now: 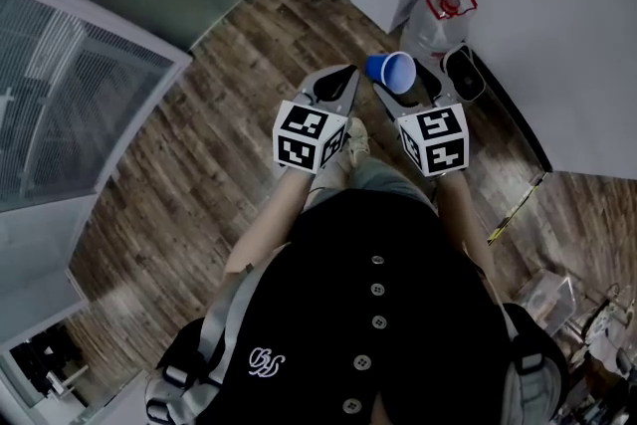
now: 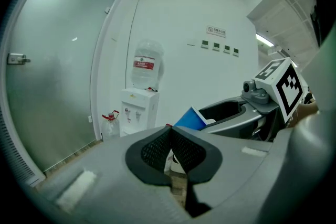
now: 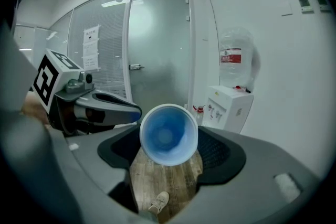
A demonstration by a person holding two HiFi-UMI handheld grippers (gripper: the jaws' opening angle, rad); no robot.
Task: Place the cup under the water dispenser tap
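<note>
Right gripper jaws part-open, pinching blue white-rimmed cup lying sideways, left gripper jaws pressed together, empty.

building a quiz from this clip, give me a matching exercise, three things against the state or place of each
Things:
1 blue cup
2 left gripper
3 water dispenser

States:
a jaws together, nothing between them
b carries a big bottle on top
c held between the jaws of the right gripper

Pairs: 1-c, 2-a, 3-b
</note>
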